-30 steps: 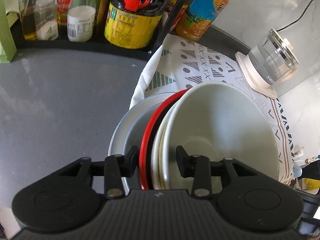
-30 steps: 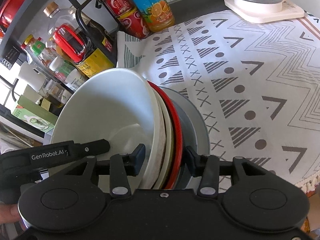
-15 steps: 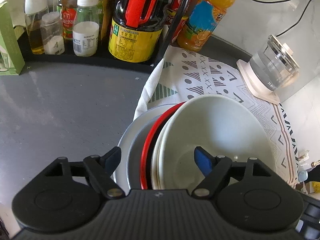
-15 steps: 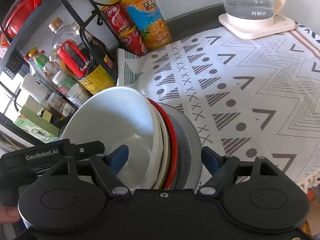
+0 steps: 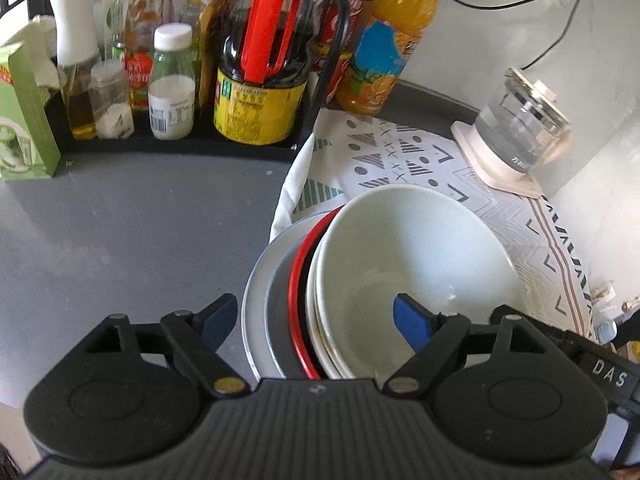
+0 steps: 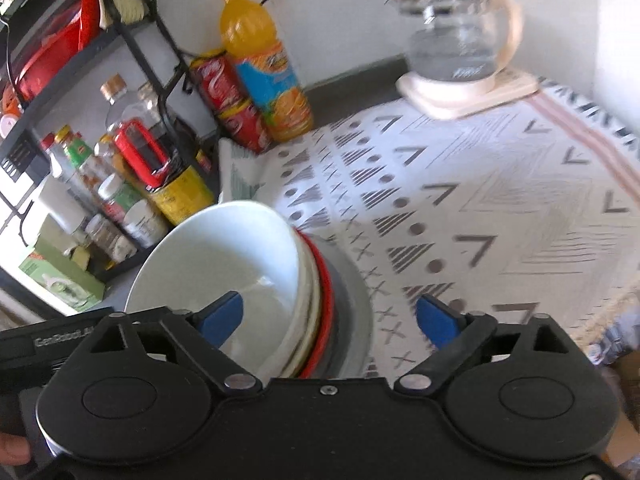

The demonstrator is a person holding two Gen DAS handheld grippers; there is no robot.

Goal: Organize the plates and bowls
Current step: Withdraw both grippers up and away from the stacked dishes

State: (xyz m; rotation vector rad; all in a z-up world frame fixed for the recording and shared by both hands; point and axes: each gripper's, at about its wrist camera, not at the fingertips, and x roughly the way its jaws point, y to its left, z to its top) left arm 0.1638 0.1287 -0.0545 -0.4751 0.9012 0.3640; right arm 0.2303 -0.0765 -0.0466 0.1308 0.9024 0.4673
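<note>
- Left wrist view: your left gripper (image 5: 316, 314) is spreading its jaws wide, blue pads gripping nothing; the stack's near edge is sitting between them, untouched. The white bowl (image 5: 408, 256) is nesting on top of other white bowls, a red-rimmed bowl (image 5: 298, 276) and a grey plate (image 5: 256, 292), all lying half on the patterned cloth (image 5: 400, 160), half on the grey counter (image 5: 132, 220). The soy sauce bottle (image 5: 260, 80) is standing in the black rack behind, the orange juice bottle (image 5: 384, 48) just beside it.
- Right wrist view: your right gripper (image 6: 330, 318) is opening too, jaws clear of the stack and holding nothing. The glass kettle (image 6: 460, 44) is sitting on its pad at the cloth's far end, well apart from the bowls.
</note>
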